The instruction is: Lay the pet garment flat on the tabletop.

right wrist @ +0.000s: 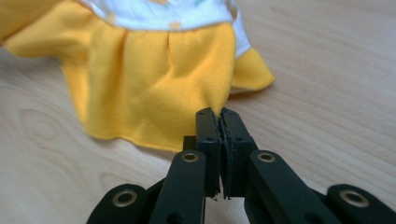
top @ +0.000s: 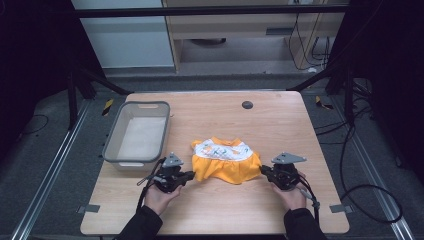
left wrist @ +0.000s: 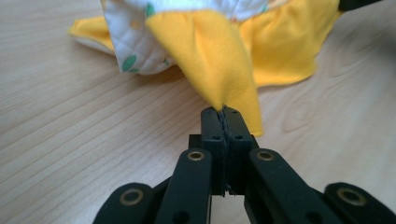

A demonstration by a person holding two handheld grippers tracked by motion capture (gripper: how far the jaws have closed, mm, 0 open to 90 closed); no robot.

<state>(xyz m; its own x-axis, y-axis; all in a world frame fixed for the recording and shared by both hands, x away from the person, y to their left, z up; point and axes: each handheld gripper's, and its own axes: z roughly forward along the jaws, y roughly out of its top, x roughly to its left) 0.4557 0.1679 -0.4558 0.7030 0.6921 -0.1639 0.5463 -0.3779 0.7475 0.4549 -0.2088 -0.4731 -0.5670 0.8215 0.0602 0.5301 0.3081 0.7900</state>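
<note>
A small yellow dress (top: 226, 161) with a white patterned top lies on the wooden table (top: 280, 120), skirt toward the person. My left gripper (top: 192, 174) pinches the skirt's left hem corner; in the left gripper view the yellow cloth (left wrist: 219, 60) is drawn into a point between the closed jaws of my left gripper (left wrist: 224, 111). My right gripper (top: 263, 170) is shut on the skirt's right hem corner, and the right gripper view shows the dress fabric (right wrist: 154, 79) caught at the tips of my right gripper (right wrist: 219, 113).
A grey plastic basket (top: 116, 145) stands at the table's left side, beyond the left hand. A dark round grommet (top: 247, 104) sits near the far edge. Cables trail on the floor to the right.
</note>
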